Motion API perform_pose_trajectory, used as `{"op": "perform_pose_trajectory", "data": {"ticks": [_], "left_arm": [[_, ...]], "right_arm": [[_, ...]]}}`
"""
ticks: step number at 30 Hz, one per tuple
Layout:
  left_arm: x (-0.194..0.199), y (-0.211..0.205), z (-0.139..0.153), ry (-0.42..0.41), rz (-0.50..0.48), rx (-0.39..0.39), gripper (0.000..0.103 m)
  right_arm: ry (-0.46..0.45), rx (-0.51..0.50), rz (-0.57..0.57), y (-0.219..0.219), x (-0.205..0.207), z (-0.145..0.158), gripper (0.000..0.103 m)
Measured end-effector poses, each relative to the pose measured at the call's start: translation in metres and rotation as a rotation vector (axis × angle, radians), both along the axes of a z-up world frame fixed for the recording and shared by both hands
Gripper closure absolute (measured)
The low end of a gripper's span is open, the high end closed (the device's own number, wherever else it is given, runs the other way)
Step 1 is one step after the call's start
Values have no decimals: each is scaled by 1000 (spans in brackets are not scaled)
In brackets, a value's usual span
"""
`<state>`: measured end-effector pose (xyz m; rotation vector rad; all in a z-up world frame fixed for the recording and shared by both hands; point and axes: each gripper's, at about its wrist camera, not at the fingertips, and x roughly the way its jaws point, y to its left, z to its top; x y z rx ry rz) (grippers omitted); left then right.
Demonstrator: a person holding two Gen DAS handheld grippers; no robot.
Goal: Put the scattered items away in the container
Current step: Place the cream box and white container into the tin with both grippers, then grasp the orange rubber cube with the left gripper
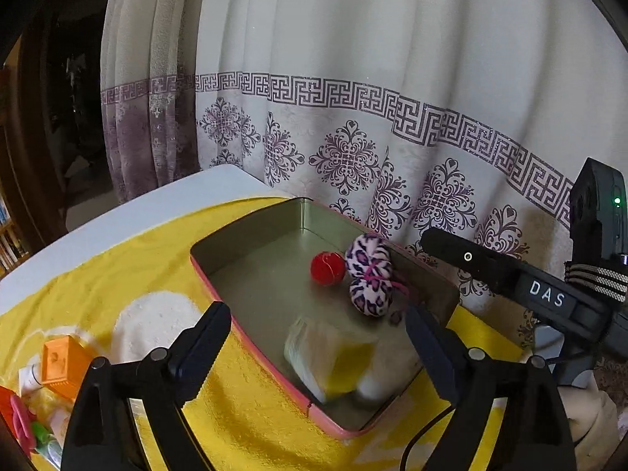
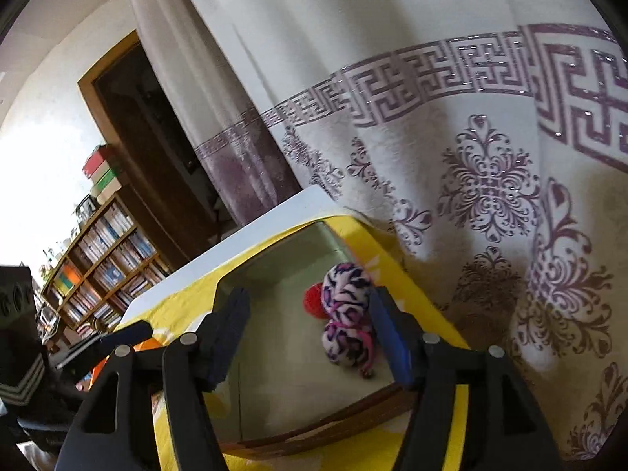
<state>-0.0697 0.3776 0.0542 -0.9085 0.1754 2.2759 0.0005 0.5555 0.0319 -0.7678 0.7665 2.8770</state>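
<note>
A pink-rimmed metal tin [image 1: 251, 337] sits on the yellow cloth. Inside lie a red ball [image 1: 327, 269], a purple-and-white leopard plush [image 1: 369, 278] and a blurred white-and-yellow block [image 1: 329, 357]. My left gripper [image 1: 318, 353] is open above the tin's near side, the block between its fingers but loose. My right gripper [image 2: 310, 337] is open and empty over the tin [image 2: 274, 263], beside the plush [image 2: 345, 314] and ball [image 2: 314, 300]. It also shows in the left wrist view [image 1: 510, 278].
Scattered items lie at the cloth's left: an orange box [image 1: 64, 365], a pink piece [image 1: 21, 420] and small tubes. A patterned curtain [image 1: 353, 117] hangs close behind the table. A bookshelf [image 2: 102, 259] stands far left.
</note>
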Motion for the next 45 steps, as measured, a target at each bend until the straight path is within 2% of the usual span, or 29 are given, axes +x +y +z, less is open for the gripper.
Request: {"op": "perform_pose_trajectory", "data": {"ticks": [12, 21, 26, 30, 35, 40, 45], "left_arm": [[-2, -45, 0, -19, 109, 1, 11], [4, -114, 0, -16, 251, 2, 11], [6, -183, 1, 2, 397, 2, 11], [2, -244, -5, -13, 535, 11, 11], [-2, -325, -26, -51, 762, 35, 11], [-11, -372, -48, -139, 875, 92, 11], [-26, -385, -62, -202, 926, 72, 11]], "right_arm": [[-2, 34, 21, -16, 0, 2, 35], [13, 70, 140, -66, -4, 10, 35], [7, 72, 206, -98, -14, 11, 34], [-7, 81, 268, -129, -23, 11, 30], [-13, 109, 323, -166, -32, 11, 26], [-52, 129, 375, -198, -45, 1, 24], [-94, 143, 423, -221, -56, -10, 24]]}}
